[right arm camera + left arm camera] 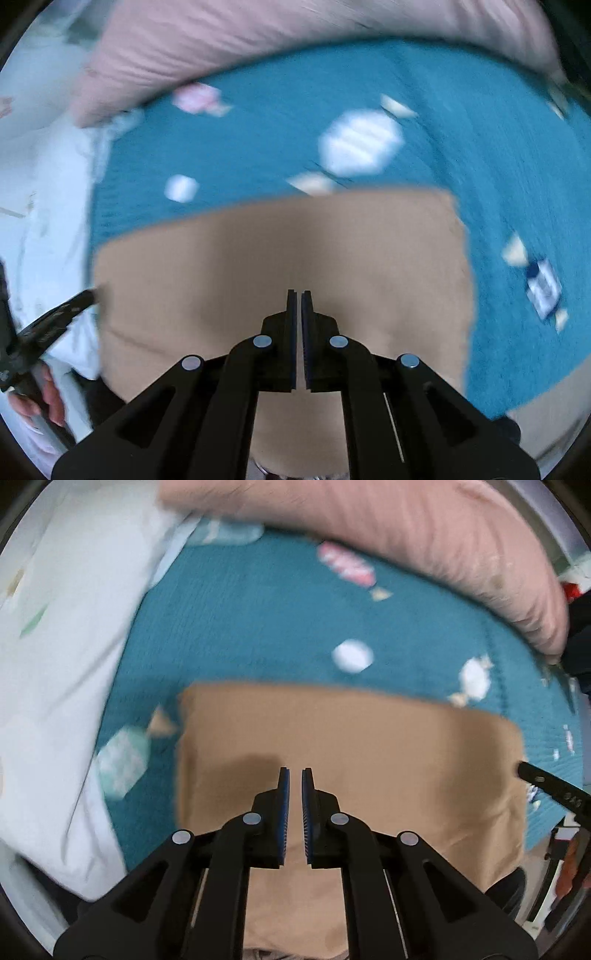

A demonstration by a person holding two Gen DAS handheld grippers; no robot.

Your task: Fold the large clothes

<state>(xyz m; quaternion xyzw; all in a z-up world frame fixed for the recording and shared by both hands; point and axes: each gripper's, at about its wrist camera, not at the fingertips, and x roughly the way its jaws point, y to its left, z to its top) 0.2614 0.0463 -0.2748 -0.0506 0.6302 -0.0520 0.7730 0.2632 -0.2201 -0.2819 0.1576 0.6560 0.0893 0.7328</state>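
Note:
A tan garment [369, 746] lies folded into a flat rectangle on a teal blanket [240, 627] printed with candy shapes. My left gripper [295, 771] hangs above the garment's near half; its blue pads stand a narrow slit apart with nothing between them. In the right wrist view the same tan garment [258, 258] fills the middle, and my right gripper [299, 293] hovers over it, shut and empty. The other gripper's tip [546, 782] shows at the garment's right edge. The left tool [62, 306] shows at its left edge, held by a hand [44, 387].
A pink ribbed pillow or quilt [406, 535] [221, 44] lies along the far side of the blanket. White bedding [55, 627] [48, 184] is bunched at the left. The blanket's near edge drops off at the lower right [517, 402].

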